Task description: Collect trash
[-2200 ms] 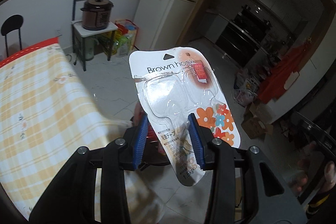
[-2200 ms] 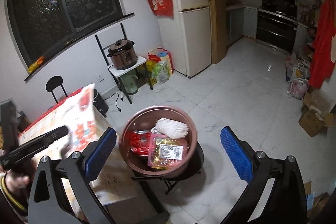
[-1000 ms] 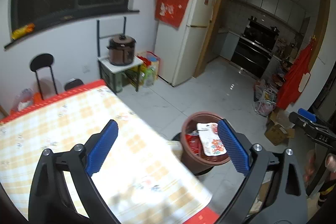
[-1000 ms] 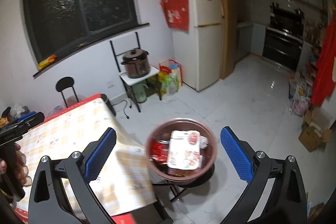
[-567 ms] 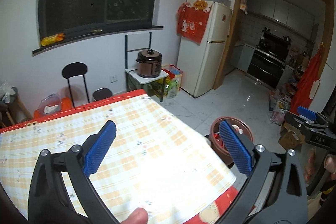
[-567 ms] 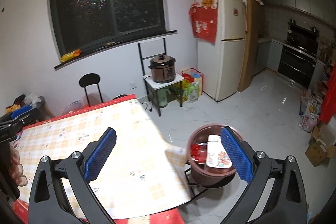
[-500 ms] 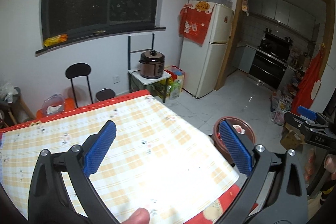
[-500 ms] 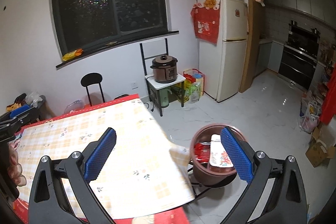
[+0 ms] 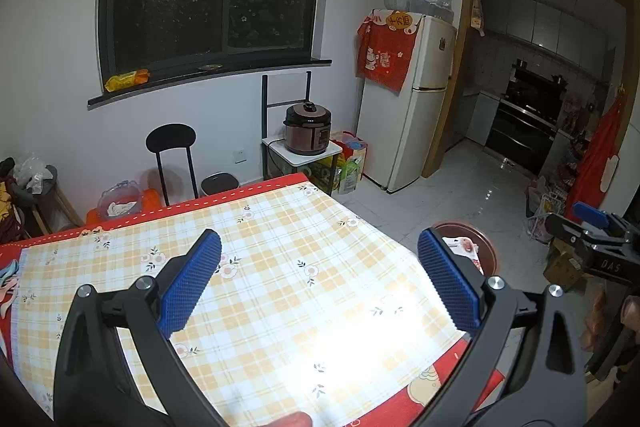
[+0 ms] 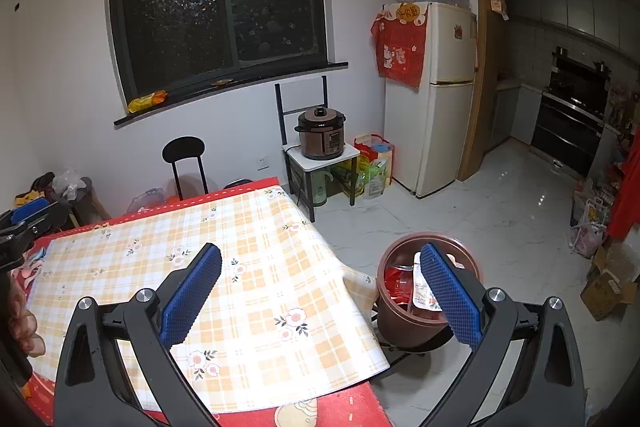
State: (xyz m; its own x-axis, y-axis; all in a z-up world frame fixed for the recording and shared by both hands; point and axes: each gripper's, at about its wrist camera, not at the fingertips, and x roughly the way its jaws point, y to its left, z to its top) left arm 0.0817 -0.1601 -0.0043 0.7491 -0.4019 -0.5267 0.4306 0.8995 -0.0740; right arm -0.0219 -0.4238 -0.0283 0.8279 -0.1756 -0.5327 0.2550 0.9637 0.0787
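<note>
A brown trash bin (image 10: 404,323) stands on a low black stand beside the table's right edge. It holds red wrappers (image 10: 396,285) and the white hook package (image 10: 420,291). The bin's rim (image 9: 486,247) shows in the left wrist view, partly behind the right finger. My left gripper (image 9: 320,285) is open and empty, held above the yellow checked tablecloth (image 9: 288,287). My right gripper (image 10: 320,293) is open and empty, above the same tablecloth (image 10: 260,291) and to the left of the bin. No loose trash shows on the table.
A black chair (image 9: 172,155) stands behind the table. A pressure cooker (image 10: 320,133) sits on a small white stand, with bags and a white fridge (image 10: 440,99) to its right. Cardboard boxes (image 10: 608,287) and bags lie on the tiled floor at right.
The left gripper let go of the hook package, which now lies in the bin. Both grippers have pulled back and up from the bin to above the table.
</note>
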